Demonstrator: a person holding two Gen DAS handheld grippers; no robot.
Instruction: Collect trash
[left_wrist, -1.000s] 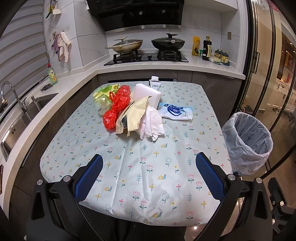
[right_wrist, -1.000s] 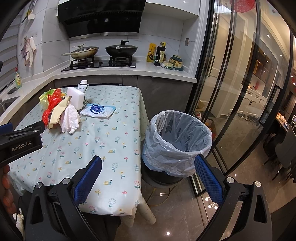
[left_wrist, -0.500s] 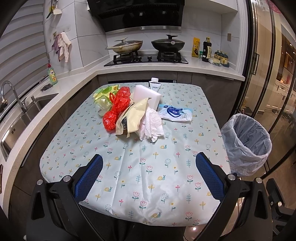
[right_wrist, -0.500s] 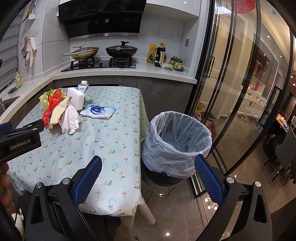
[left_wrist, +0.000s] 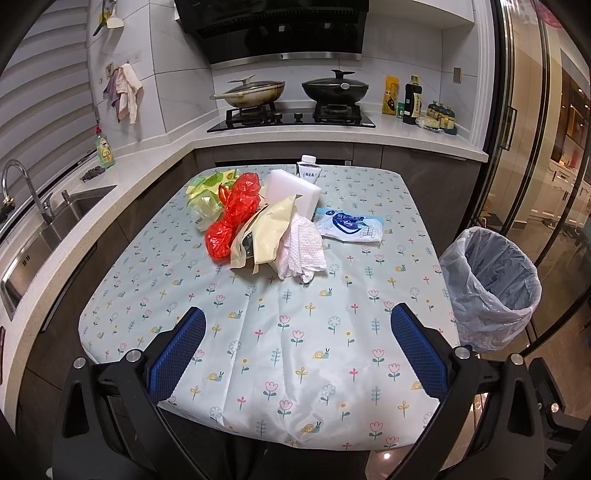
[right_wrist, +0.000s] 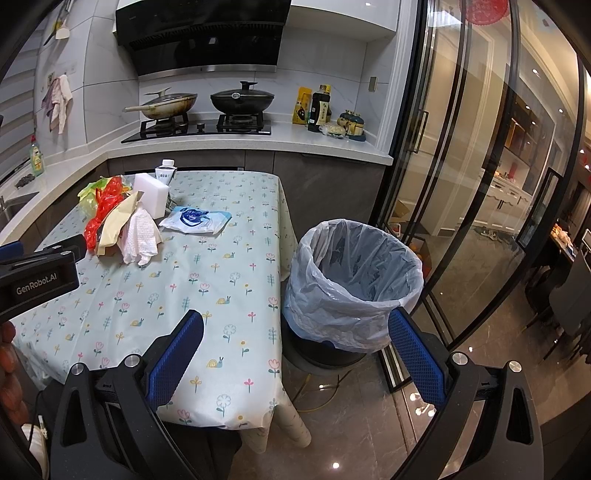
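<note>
Both grippers, left (left_wrist: 297, 349) and right (right_wrist: 295, 349), gape wide and empty; only the right view shows the bin's (right_wrist: 352, 284) whole mouth beside the table's right edge, while the wipes packet (left_wrist: 349, 229) lies flat near that edge, long axis crosswise.

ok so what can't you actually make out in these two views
- Dark item under the beige paper bag: covered by the bag, both views.
- Bottom of the bin with its translucent plastic liner: hidden by liner folds, right wrist view.
- Label on the small white carton: too small; base hidden by the white foam block.
- Green plastic bag: partly behind the red plastic bag.
</note>
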